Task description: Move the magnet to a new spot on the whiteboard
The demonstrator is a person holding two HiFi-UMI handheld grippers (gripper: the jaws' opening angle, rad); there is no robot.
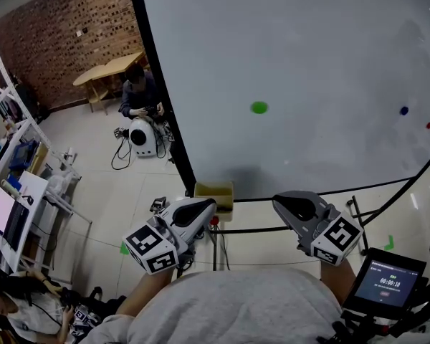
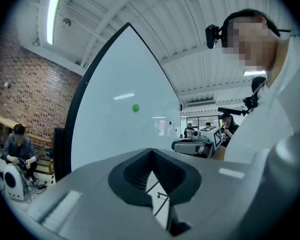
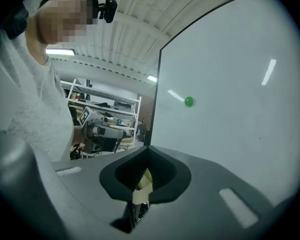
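A small green magnet (image 1: pixel 259 107) sticks on the big whiteboard (image 1: pixel 308 41), well ahead of both grippers. It also shows in the left gripper view as the green magnet (image 2: pixel 135 107) and in the right gripper view as the green magnet (image 3: pixel 189 101). My left gripper (image 1: pixel 201 206) and right gripper (image 1: pixel 290 203) are held low near my body, below the board's bottom edge and apart from the magnet. Both point toward the board. Each has its jaws together with nothing between them, as the left gripper (image 2: pixel 151 153) and the right gripper (image 3: pixel 149 149) show in their own views.
A blue magnet (image 1: pixel 403 110) and a red magnet (image 1: pixel 428 126) sit at the board's right. A cardboard box (image 1: pixel 215 192) lies at the board's foot. A seated person (image 1: pixel 137 92) with a white machine (image 1: pixel 143 137) is at the left. A tablet (image 1: pixel 388 282) stands at lower right.
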